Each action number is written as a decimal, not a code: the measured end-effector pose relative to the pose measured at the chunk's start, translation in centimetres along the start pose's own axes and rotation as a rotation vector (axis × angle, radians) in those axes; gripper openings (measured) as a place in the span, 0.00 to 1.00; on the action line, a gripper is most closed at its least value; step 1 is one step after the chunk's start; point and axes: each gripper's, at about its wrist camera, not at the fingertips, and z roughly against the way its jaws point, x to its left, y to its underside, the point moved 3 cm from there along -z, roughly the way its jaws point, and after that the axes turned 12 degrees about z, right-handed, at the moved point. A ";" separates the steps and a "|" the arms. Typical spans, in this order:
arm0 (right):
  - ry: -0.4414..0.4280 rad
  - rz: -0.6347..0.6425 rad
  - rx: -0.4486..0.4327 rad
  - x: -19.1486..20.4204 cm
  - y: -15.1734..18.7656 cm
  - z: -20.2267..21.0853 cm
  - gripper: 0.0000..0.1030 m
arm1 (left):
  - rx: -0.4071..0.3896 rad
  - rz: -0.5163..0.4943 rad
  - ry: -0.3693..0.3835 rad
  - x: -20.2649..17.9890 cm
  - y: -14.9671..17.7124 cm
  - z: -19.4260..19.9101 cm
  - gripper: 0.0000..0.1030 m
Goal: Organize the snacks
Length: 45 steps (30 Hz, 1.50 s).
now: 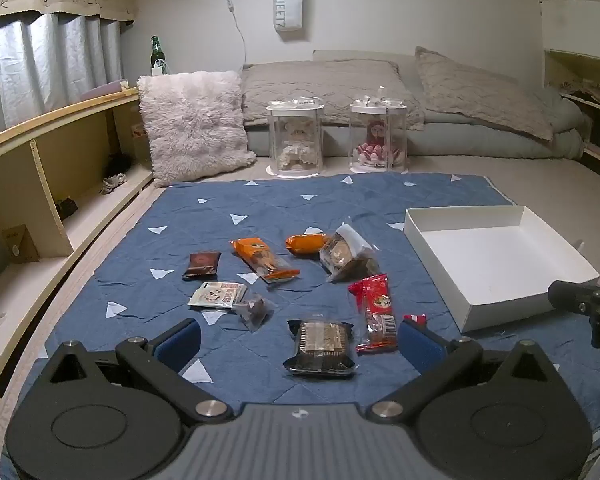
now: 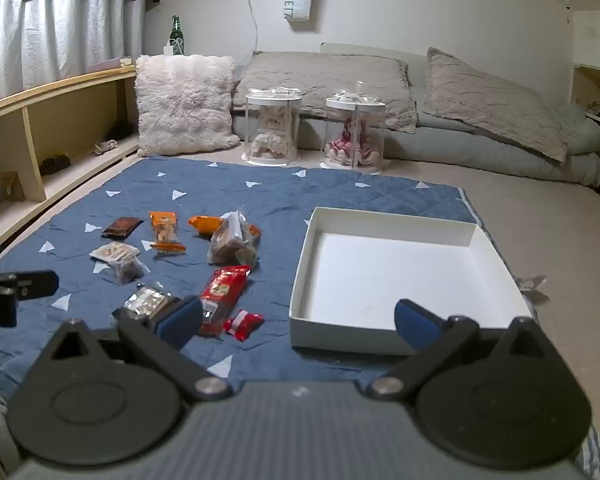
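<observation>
Both tongs, left tongs [image 1: 300, 340] and right tongs [image 2: 298, 320], stand fully open and empty above the blue mat [image 1: 260, 208]. Snack packets [image 1: 324, 346] lie scattered; white box [image 2: 380, 256] is empty. Sorting not begun; next: descend onto nearest packet.

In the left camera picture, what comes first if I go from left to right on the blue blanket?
Brown packet → long orange packet → round orange packet → red packet → white box.
</observation>
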 end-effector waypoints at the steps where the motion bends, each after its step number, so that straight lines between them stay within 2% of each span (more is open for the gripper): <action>1: -0.001 -0.001 0.000 0.0 0.0 0.0 1.00 | -0.001 -0.002 -0.002 0.0 0.0 0.0 1.00; 45: -0.003 0.006 0.011 0.2 -0.1 -0.2 1.00 | 0.004 0.001 -0.001 -0.8 0.5 -0.4 1.00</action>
